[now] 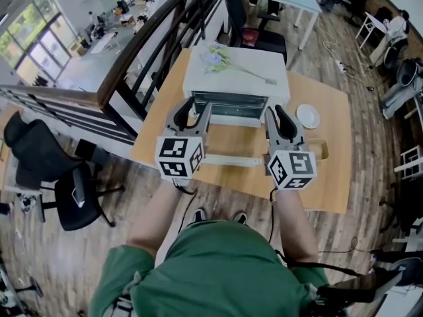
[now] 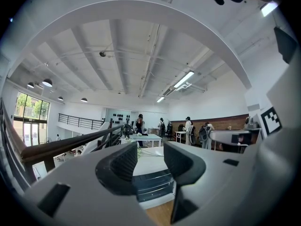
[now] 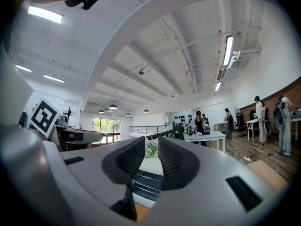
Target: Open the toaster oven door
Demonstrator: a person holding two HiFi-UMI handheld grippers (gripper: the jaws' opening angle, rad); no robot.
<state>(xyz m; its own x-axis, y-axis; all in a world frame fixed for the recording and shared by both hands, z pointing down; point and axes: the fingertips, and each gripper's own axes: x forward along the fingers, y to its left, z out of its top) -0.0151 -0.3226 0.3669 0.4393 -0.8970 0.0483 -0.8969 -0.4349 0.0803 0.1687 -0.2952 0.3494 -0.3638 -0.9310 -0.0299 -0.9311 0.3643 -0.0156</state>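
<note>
The person is wearing a green short-sleeved shirt [image 1: 218, 269] and dark shoes [image 1: 198, 214] with white trim; the grey left gripper [image 1: 196, 111] at eleven o'clock and right gripper [image 1: 278, 114] at one are bearing black-and-white marker cubes [image 1: 180, 156], trailing black cables [image 1: 270, 216].

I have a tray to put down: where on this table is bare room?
Bare wood: the table's right side, between the white plate and the near edge, and a narrow strip left of the toaster oven. Crowded: in front of the oven, where the left gripper and right gripper stand.
</note>
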